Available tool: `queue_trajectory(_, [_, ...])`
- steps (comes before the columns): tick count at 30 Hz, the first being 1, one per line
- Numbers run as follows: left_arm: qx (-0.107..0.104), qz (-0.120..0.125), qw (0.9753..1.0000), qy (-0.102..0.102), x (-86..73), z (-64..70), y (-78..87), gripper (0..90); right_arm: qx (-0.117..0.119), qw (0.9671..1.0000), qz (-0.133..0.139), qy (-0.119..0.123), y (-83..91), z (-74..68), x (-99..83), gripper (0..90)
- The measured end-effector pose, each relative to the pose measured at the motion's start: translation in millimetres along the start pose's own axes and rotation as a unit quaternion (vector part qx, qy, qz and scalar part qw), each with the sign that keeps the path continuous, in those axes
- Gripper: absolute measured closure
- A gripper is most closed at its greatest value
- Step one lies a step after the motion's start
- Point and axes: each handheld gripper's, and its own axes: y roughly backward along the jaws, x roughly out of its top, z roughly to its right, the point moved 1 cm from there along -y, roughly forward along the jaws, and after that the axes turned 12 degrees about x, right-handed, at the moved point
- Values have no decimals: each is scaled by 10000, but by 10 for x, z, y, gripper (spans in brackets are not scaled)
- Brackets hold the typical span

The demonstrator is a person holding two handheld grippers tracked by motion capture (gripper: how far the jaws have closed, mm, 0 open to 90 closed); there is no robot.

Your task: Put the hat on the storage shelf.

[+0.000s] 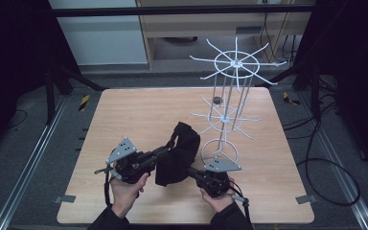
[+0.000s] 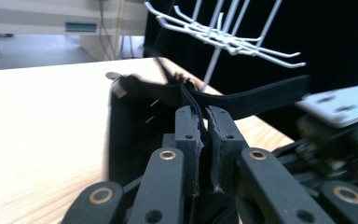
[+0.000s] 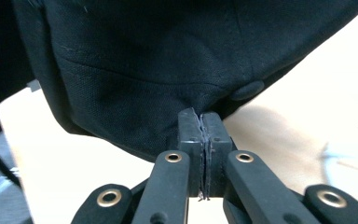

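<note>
black cap held up between two grippers over the counter [image 1: 124,120]

the white wire rack [image 1: 230,96] stands at the counter's right rear, just beside the cap [image 1: 177,155]. left gripper [image 2: 202,126] has its fingers clenched on the cap's strap; right gripper [image 3: 202,122] has its fingers clenched on the crown fabric near the top button [image 3: 247,90].

Both claws clamped, held low at the near edge.
Left claw [image 1: 165,149] points right and far, jaws pressed together; right claw [image 1: 189,170] points left, jaws pinched tight. Both hands grip from below.
</note>
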Motion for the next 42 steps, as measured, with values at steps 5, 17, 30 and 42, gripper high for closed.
queue_trajectory(5, [262, -80, 9996, -13, -80, -149, 81, 828, -76, 9996, -17, 259, 92, -51, 84, 893])
queue_trajectory(17, [1041, -832, 9903, -383, -499, -416, 58, 825, 89, 9986, -241, 465, -19, -177, 130, 873])
queue_trajectory(30, [1779, -1254, 9727, -800, -656, -741, 87, 826, -474, 9964, -92, 700, 146, -24, 107, 655])
queue_trajectory(42, [2159, -1872, 9539, -922, -837, -996, -17, 815, -1016, 9929, -262, 563, 377, 209, -53, 550])
